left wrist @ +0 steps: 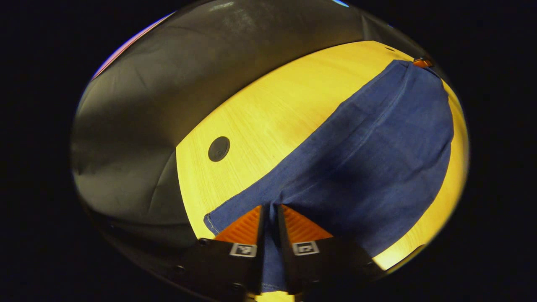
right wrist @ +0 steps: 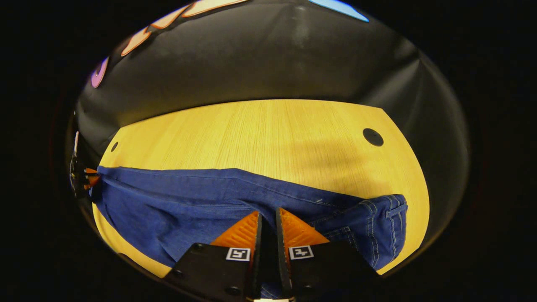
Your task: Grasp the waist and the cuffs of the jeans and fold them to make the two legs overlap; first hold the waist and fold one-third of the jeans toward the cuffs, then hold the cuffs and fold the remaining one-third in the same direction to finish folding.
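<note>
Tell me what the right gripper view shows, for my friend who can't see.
The right tool is pinching blue jeans near the waist end, above a yellow wooden table. The other tool grips the far end.

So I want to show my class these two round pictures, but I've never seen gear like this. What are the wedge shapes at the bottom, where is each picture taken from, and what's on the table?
Each picture comes from a camera riding on a hand-held gripper, looking along its jaws. The wedges are those jaws. In the left gripper view, the left gripper pinches denim near the cuff end of the jeans. In the right gripper view, the right gripper pinches near the waist, by a belt loop. The jeans stretch across a wooden table.
</note>
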Available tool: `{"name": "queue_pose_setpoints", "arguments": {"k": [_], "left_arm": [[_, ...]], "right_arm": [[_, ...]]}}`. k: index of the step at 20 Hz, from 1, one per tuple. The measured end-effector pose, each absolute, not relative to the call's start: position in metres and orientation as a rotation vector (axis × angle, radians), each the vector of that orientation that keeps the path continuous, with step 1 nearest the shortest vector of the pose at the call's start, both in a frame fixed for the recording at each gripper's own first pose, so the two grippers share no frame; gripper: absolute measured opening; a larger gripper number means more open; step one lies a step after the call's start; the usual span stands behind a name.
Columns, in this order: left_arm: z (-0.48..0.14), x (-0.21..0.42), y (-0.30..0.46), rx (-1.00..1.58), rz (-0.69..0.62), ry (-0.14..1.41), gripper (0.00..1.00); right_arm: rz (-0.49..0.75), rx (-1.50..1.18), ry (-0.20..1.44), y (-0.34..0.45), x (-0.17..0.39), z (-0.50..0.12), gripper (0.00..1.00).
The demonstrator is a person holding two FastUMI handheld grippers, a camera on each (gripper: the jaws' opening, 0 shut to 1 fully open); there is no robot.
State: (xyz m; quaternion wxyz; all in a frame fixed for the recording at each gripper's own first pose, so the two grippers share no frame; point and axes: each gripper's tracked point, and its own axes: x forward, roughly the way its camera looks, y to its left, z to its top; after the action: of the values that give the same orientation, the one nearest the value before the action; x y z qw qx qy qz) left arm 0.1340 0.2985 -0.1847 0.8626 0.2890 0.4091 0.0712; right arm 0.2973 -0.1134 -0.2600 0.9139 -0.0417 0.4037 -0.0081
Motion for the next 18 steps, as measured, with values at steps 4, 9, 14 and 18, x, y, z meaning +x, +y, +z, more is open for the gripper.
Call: {"name": "queue_pose_setpoints", "arguments": {"k": [4, 9, 14, 18], "left_arm": [[-0.160, 0.133, 0.291, 0.537, 0.204, 0.699, 0.86], [-0.117, 0.113, 0.253, 0.379, 0.230, 0.489, 0.91], [-0.104, 0.083, 0.206, 0.227, 0.223, 0.390, 0.90], [-0.111, 0.061, 0.174, 0.157, 0.269, 0.373, 0.91]], "right_arm": [[-0.053, -0.100, 0.728, -0.142, 0.291, -0.214, 0.95], [-0.160, -0.069, 0.686, -0.213, 0.245, -0.173, 0.97], [-0.246, -0.055, 0.739, -0.285, 0.195, -0.181, 0.94], [-0.243, 0.004, 0.798, -0.309, 0.176, -0.216, 0.98]]}}
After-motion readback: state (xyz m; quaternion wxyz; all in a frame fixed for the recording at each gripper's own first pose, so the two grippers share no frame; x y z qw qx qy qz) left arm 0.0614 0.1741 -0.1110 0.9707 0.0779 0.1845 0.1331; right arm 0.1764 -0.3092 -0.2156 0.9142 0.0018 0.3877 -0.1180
